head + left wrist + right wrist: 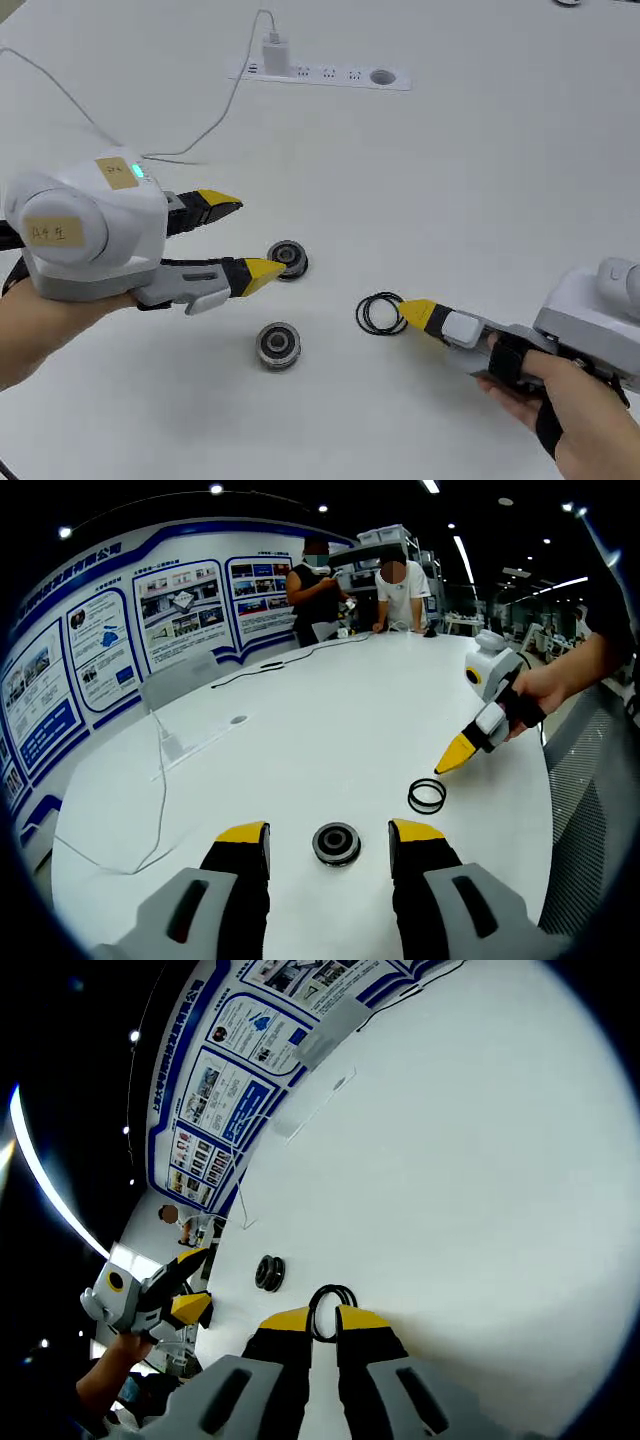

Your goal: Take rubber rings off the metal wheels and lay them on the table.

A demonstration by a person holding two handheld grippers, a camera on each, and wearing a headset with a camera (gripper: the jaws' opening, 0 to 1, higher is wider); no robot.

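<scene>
Two metal wheels lie on the white table: one wheel [288, 258] sits just ahead of my left gripper [240, 237], the other wheel [278, 345] lies nearer to me. In the left gripper view that first wheel [336, 843] rests between the wide-open jaws of the left gripper [330, 831], untouched. Black rubber rings [378, 313] lie flat on the table to the right. My right gripper [415, 313] has its yellow tips at their right edge. In the right gripper view the right gripper [325, 1318] is nearly closed, pinching the near edge of the rubber rings [330, 1295].
A white power strip [325, 75] with a plugged charger and a cable [215, 120] lies at the back of the table [480, 180]. In the left gripper view people [395, 580] stand at the table's far end.
</scene>
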